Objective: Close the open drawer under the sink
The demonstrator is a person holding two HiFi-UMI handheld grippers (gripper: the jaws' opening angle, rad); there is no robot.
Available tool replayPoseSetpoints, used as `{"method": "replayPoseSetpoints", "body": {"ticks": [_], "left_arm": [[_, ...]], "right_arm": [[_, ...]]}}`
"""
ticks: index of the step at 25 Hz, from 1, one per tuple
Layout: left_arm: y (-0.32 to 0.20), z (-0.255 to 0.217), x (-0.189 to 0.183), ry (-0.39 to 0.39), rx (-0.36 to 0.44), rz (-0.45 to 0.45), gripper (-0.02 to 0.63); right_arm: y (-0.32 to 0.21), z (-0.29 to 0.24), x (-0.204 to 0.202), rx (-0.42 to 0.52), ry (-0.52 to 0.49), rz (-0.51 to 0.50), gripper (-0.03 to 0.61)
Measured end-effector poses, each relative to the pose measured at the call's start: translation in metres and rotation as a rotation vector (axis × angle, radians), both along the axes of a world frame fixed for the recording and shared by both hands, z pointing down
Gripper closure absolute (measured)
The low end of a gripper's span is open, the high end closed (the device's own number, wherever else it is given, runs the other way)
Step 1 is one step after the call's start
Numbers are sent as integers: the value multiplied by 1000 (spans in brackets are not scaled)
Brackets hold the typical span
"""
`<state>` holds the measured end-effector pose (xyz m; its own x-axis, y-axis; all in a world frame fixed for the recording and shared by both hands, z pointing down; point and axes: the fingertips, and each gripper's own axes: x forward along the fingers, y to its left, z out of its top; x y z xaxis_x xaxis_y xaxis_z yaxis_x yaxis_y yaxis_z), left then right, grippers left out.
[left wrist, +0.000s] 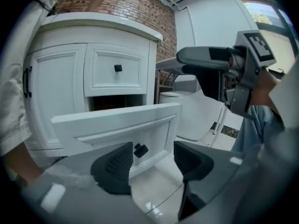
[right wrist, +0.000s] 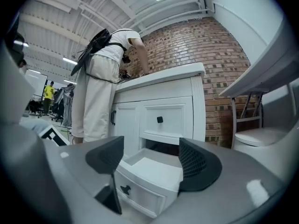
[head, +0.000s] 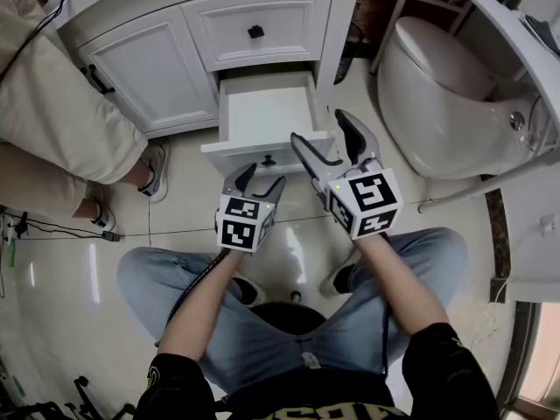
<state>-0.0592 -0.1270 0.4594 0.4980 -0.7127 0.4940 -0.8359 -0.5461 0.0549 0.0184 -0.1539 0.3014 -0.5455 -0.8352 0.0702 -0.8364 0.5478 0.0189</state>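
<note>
The white drawer (head: 264, 112) under the sink stands pulled out of the vanity, and its inside looks empty. Its front panel (left wrist: 122, 129) carries a small black knob (left wrist: 140, 150). My left gripper (head: 260, 180) is open just in front of that panel, low and tilted down, with the knob seen between its jaws and nothing gripped. My right gripper (head: 325, 135) is open too, higher up by the drawer's right front corner, holding nothing. In the right gripper view the open drawer (right wrist: 150, 168) lies below and between the jaws of the right gripper (right wrist: 152, 161). The left gripper (left wrist: 152, 161) touches nothing.
A closed upper drawer (head: 255, 26) with a black knob sits above the open one, a cabinet door (head: 156, 66) to its left. A person in beige (head: 61, 121) stands at the vanity's left. A white toilet (head: 437, 94) is close on the right. Cables (head: 52, 227) lie on the tiled floor.
</note>
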Motion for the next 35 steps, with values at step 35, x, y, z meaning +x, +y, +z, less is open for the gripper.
{"method": "replayPoseSetpoints", "body": {"ticks": [35], "left_arm": [[-109, 40, -22, 138, -238, -348, 589]], "right_arm": [[-82, 18, 0, -100, -94, -66, 215]]}}
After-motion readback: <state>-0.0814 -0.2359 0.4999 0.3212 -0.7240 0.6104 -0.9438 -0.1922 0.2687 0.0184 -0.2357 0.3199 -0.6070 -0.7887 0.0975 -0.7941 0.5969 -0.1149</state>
